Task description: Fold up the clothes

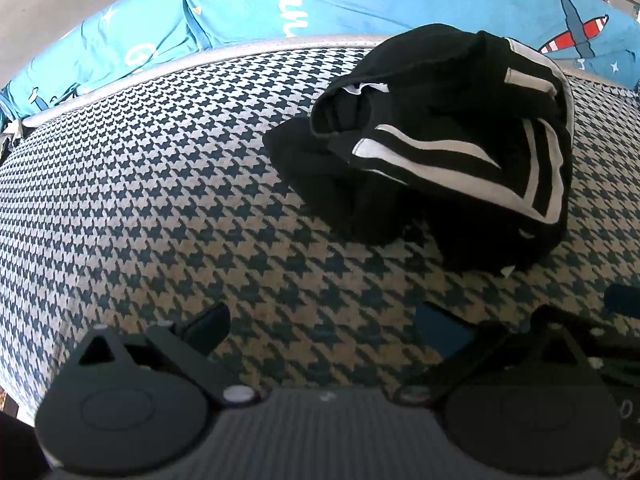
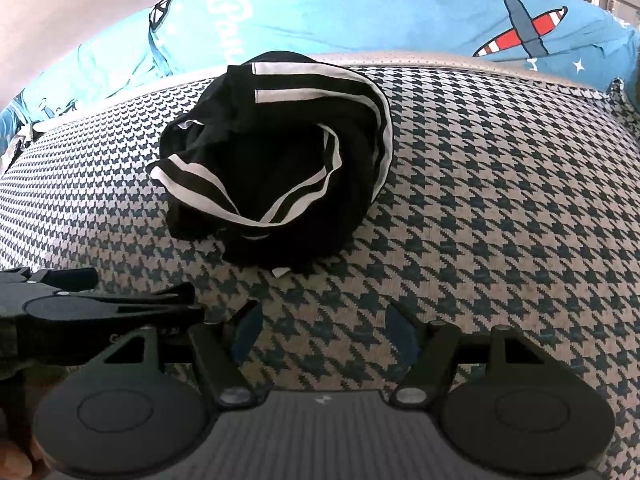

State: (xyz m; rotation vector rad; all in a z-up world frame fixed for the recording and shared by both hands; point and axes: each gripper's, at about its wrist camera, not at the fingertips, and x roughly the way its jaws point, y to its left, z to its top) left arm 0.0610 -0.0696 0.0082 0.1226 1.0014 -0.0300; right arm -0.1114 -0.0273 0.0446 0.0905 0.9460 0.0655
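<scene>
A crumpled black garment (image 2: 276,160) with white stripes lies on the houndstooth worktop (image 2: 500,200); left hand-held gripper (image 1: 324,330) and right hand-held gripper (image 2: 322,330) hover released near it.

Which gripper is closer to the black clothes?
Hard to call; they look about level. The left hand-held gripper sits short of the black clothes, which lie ahead to its right. The right hand-held gripper is also short of them; they lie ahead to its left. Neither touches.

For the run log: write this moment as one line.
stage: pre-grasp | garment: crumpled on houndstooth surface | left claw: open, empty | right claw: open, empty | folding: not begun
</scene>
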